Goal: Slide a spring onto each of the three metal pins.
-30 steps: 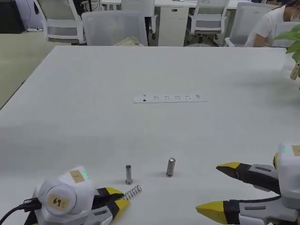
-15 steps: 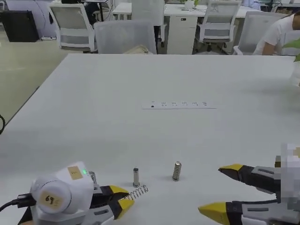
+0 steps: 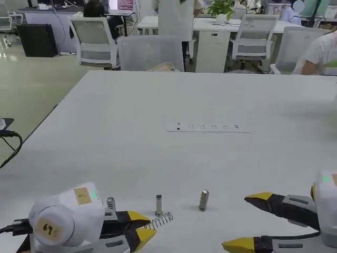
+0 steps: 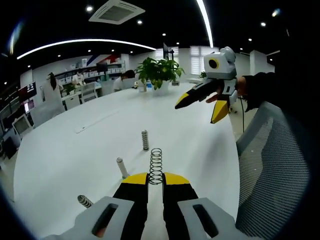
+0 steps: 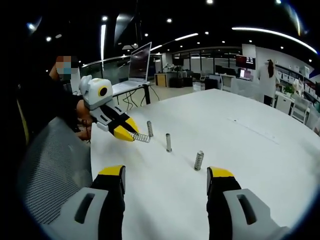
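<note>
Relative to the bare pin (image 3: 158,204), the left gripper (image 3: 149,226) has edged closer. Its jaws are closed on one end of a spring (image 3: 160,220), which projects from the tips just beside that pin. A sprung pin (image 3: 204,200) stands to the right and a second sprung pin (image 3: 110,202) to the left. The right gripper (image 3: 241,221) hovers above the table (image 3: 158,153), its jaws wide apart and empty.

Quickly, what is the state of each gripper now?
The left gripper is closed on a spring.
The right gripper is open and empty.
</note>
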Available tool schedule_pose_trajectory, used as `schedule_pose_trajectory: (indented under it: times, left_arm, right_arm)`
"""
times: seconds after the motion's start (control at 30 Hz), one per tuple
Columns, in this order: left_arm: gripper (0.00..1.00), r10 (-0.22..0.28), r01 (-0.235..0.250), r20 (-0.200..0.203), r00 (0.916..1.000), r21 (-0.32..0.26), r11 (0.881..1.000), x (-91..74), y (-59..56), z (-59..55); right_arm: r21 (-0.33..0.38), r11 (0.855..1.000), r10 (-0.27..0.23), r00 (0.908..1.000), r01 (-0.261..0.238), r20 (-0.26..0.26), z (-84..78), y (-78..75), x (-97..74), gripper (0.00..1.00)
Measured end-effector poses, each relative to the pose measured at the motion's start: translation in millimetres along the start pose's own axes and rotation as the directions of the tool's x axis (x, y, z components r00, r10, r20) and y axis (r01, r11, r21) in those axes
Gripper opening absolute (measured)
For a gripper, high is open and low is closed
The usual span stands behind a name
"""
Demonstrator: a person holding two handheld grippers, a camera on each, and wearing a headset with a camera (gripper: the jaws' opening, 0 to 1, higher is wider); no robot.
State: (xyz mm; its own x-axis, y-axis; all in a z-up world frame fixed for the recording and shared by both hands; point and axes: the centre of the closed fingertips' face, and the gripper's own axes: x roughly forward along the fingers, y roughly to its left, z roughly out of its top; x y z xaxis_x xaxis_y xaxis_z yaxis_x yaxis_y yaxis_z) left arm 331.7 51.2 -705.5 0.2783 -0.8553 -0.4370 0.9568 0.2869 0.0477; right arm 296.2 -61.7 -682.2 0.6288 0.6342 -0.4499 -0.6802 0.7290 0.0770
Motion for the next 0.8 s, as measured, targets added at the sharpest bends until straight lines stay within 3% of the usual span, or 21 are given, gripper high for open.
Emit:
schedule_pose_trajectory:
  times: [0.27, 0.53, 0.8]
  left_arm:
    - [0.03, -0.009, 0.007, 0.039, 0.9992, 0.042, 0.999, -12.3, -11.0, 19.8]
    - [0.03, -0.041, 0.036, 0.047, 0.9981, 0.092, 0.995, -17.8, -24.2, 27.9]
    - [0.03, -0.136, 0.125, 0.06, 0.9889, 0.162, 0.979, -19.7, -46.5, 37.0]
  right_arm:
    - [-0.044, 0.998, 0.04, 0.9992, -0.039, 0.009, 15.4, 12.4, 6.2, 0.63]
    - [-0.073, 0.992, 0.104, 0.9944, -0.103, 0.016, 27.1, 29.6, 11.0, 0.55]
    - [-0.111, 0.973, 0.202, 0.9792, -0.203, -0.012, 26.4, 56.1, 17.3, 0.48]
